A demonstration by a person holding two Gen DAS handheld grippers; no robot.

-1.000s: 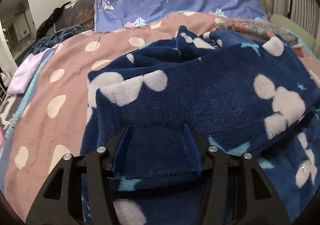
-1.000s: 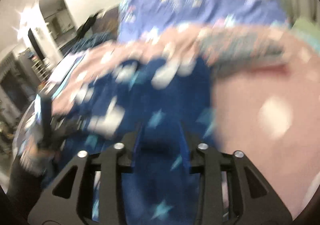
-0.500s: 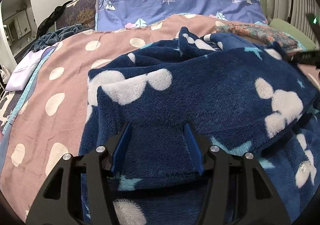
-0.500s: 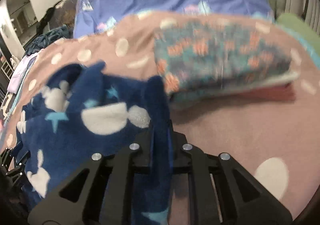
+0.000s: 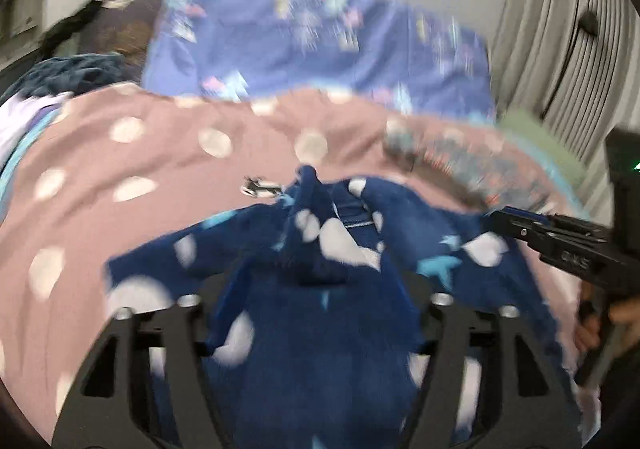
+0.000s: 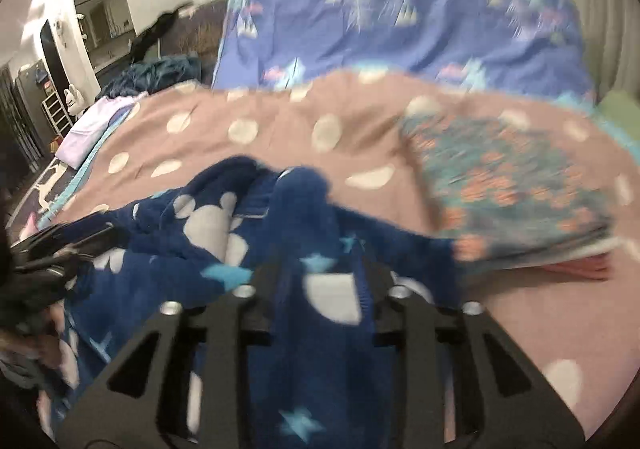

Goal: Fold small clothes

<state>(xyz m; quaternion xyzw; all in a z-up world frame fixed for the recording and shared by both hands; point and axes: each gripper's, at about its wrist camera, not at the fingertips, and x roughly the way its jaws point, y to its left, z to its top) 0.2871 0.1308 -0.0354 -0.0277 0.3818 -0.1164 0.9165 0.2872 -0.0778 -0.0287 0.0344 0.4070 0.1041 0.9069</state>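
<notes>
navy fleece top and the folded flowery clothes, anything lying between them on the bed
In the right wrist view, nothing: the navy fleece top runs right up to the folded flowery clothes on the pink spotted bedcover.

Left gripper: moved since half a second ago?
Yes. The left gripper has pulled back from the pillow, jaws just opening; the polka-dot cover now shows beyond the fleece.

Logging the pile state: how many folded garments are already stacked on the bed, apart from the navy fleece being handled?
1 clearly visible: the teal floral garment, right of the navy fleece, on the pink dotted bedspread. A reddish layer shows beneath it; more may be hidden.
</notes>
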